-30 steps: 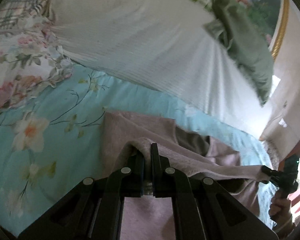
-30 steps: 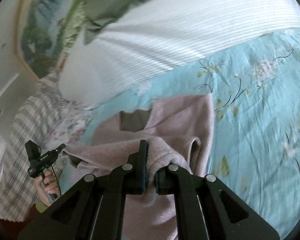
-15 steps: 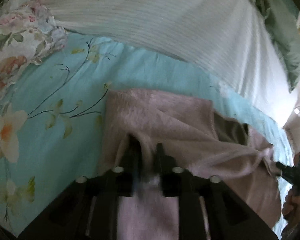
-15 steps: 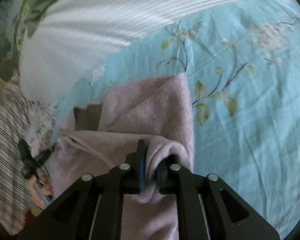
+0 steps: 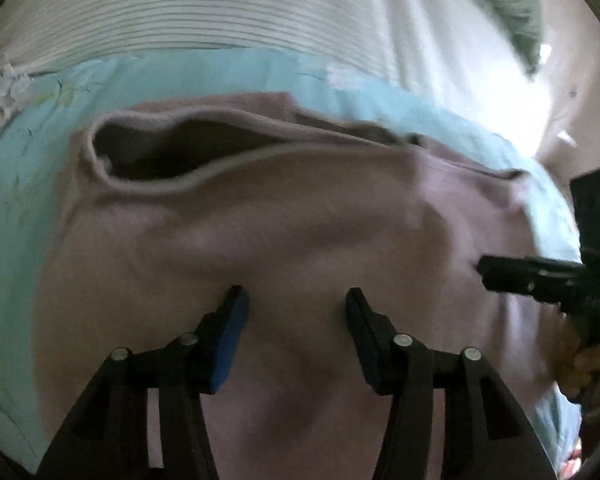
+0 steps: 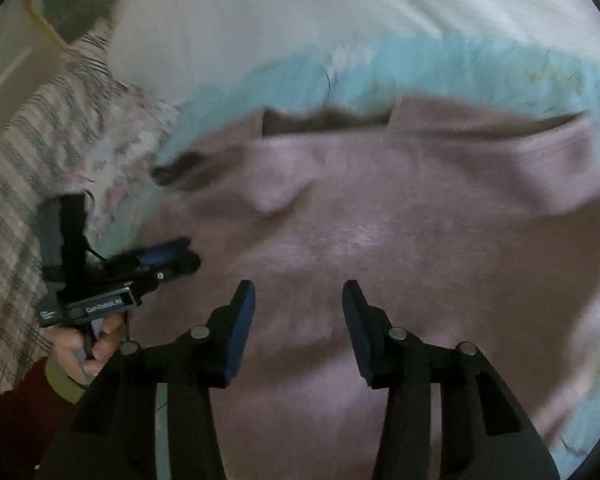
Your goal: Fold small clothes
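Both grippers just opened, nothing pinched: left gripper (image 5: 294,300), right gripper (image 6: 298,294) over mauve fleece garment (image 5: 300,220), frame centre. Lift clear, smooth fold.

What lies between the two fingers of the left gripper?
Only the mauve garment, lying flat and not gripped; the left gripper has just been opening. The left wrist view shows this.
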`<action>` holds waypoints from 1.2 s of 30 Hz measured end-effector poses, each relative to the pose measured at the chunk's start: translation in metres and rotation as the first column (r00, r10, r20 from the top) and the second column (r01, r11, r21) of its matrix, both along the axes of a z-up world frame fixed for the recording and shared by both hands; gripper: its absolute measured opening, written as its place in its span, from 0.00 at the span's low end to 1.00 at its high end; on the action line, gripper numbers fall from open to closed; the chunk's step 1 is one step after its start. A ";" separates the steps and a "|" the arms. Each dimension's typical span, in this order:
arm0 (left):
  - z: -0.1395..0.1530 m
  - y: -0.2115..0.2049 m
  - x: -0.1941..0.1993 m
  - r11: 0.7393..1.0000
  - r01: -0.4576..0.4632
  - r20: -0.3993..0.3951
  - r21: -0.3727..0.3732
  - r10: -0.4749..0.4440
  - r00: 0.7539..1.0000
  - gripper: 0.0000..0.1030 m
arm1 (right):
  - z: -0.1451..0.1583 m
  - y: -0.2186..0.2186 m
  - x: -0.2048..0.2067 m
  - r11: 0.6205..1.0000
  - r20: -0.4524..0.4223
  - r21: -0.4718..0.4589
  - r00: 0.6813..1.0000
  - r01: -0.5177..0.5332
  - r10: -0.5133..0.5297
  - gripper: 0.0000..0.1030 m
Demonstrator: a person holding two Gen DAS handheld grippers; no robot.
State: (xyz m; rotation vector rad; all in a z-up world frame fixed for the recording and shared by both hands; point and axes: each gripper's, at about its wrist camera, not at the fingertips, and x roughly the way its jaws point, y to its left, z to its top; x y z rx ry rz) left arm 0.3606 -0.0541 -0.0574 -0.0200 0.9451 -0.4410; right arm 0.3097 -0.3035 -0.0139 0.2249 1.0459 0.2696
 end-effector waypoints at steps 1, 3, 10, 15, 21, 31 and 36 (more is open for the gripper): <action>0.001 0.006 0.014 1.000 -0.019 0.005 -0.009 0.019 1.000 0.37 | -0.006 -0.012 0.011 0.998 -0.002 -0.034 0.999 0.048 -0.049 0.39; 0.007 0.018 0.037 0.998 -0.066 0.024 0.003 0.066 0.998 0.33 | -0.007 -0.041 0.022 0.990 0.016 -0.007 0.989 0.144 -0.144 0.14; 0.019 0.090 0.078 0.953 -0.272 -0.003 -0.131 0.274 0.962 0.20 | 0.026 -0.116 -0.007 0.895 0.163 0.054 0.881 0.442 -0.445 0.13; 0.025 0.119 0.007 0.906 -0.349 -0.008 -0.239 0.358 0.934 0.47 | 0.038 -0.114 -0.053 0.887 0.161 0.112 0.872 0.449 -0.462 0.16; 0.019 0.115 -0.108 0.883 -0.289 -0.036 -0.370 0.297 0.954 0.49 | 0.038 -0.059 -0.115 0.913 0.179 0.218 0.905 0.345 -0.385 0.46; -0.021 0.104 -0.199 0.846 -0.313 -0.145 -0.431 0.277 0.950 0.59 | 0.011 0.002 -0.172 0.947 0.154 0.237 0.954 0.216 -0.256 0.46; -0.038 0.103 -0.191 0.804 -0.352 -0.211 -0.479 0.284 0.935 0.62 | 0.007 0.002 -0.179 0.947 0.144 0.239 0.956 0.217 -0.255 0.46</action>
